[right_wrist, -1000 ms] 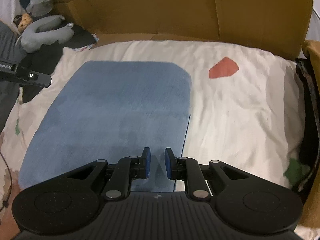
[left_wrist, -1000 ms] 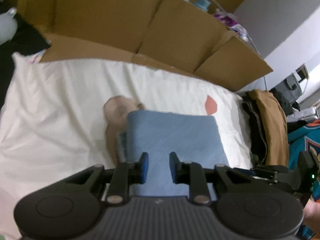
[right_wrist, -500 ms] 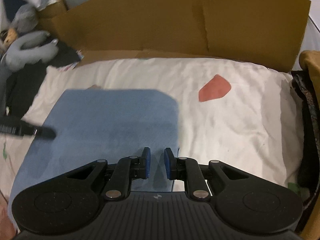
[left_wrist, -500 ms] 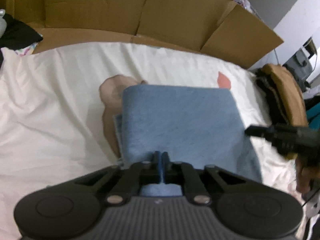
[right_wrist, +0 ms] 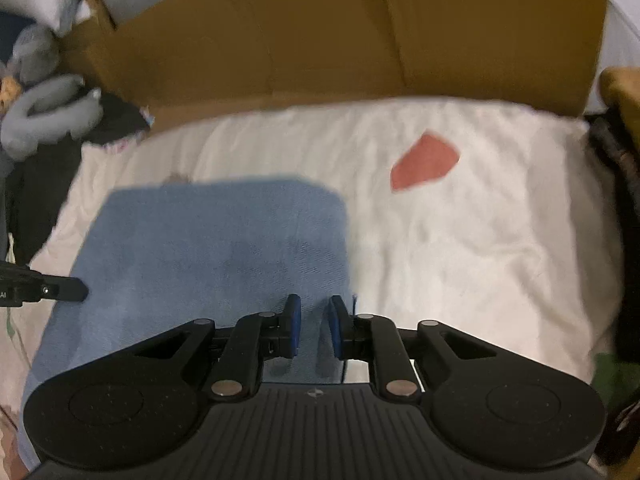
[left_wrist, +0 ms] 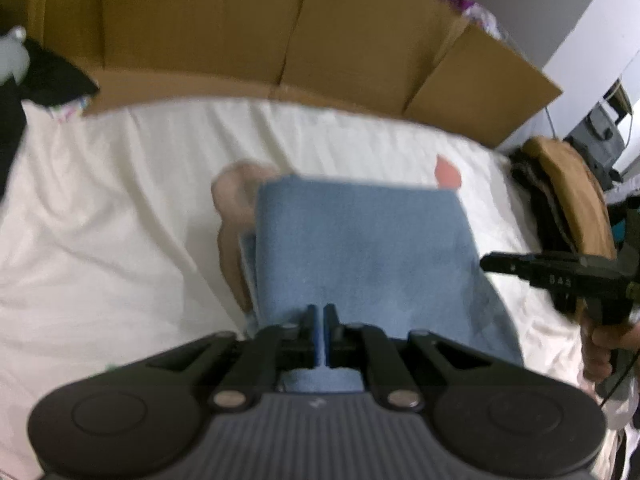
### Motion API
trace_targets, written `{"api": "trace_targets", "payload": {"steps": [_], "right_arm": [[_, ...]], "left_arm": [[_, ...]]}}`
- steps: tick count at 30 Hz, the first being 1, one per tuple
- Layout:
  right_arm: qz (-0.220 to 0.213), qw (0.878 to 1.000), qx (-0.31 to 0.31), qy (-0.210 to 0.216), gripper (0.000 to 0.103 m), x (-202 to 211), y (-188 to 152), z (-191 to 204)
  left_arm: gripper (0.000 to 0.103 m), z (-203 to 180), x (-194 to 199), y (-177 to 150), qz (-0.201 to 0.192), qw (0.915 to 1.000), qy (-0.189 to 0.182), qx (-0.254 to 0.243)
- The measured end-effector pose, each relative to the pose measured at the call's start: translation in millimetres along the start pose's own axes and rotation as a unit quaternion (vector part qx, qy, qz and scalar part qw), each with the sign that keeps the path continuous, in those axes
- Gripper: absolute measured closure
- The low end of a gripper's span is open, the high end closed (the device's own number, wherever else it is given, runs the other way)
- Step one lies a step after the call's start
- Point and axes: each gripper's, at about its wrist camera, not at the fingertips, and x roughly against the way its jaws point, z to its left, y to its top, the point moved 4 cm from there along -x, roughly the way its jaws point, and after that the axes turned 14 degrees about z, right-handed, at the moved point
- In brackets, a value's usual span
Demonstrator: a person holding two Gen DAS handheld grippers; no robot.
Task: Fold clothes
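Centrally on a white sheet [right_wrist: 472, 248] a folded blue cloth [left_wrist: 360, 248] is laid flat, its near edge reaching the sheet's near edge. In the left wrist view the left gripper [left_wrist: 319, 314] is seen w/ jaws pinched together on the cloth's near edge, a thin fold of blue fabric caught between the pads. A beige item [left_wrist: 232, 216] is shown tucked beside and partly under the cloth's left edge; only a sliver of it appears in the right wrist view. Seen from the left cam only: the right gripper's [left_wrist: 490, 262] black tip above the cloth's right edge, held by a hand [left_wrist: 604, 344], plus brown and dark garments [left_wrist: 568, 200] piled beyond the sheet's right edge. In the right wrist view the right gripper [right_wrist: 314, 322] is shown w/ jaws slightly apart over the cloth's near right corner; whether fabric is pinched cannot be told. A red patch [right_wrist: 424, 166] is seen on the sheet towards the far right corner, and a grey soft toy [right_wrist: 44, 116] off the far left corner. Cardboard panels [right_wrist: 340, 36] are stood along the far edge; contents behind them are blurred.
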Motion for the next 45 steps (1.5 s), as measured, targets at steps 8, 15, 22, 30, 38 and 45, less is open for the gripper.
{"api": "trace_targets", "payload": {"steps": [8,15,22,30,38,45], "right_arm": [[0.002,0.998,0.065,-0.013,0.087,-25,15,21],[-0.013,0.999,0.040,-0.002,0.084,-30,24,13],[-0.024,1.000,0.012,0.005,0.083,-37,34,8],[-0.034,0.999,0.009,0.003,0.075,-19,41,5],[-0.012,1.000,-0.002,0.028,0.062,6,13,-9],[0.029,0.998,-0.028,0.050,0.062,9,-20,-20]], "left_arm": [[0.095,-6,-22,24,0.001,0.9999,-0.001,-0.017],[0.100,11,-30,21,-0.013,0.9997,0.018,0.006],[0.100,19,-29,13,-0.025,0.9992,0.032,0.008],[0.060,16,2,-1,-0.042,0.9986,0.021,0.027],[0.052,14,8,-19,-0.028,0.9990,-0.002,0.035],[0.052,22,-5,-32,-0.007,0.9983,-0.016,0.055]]}}
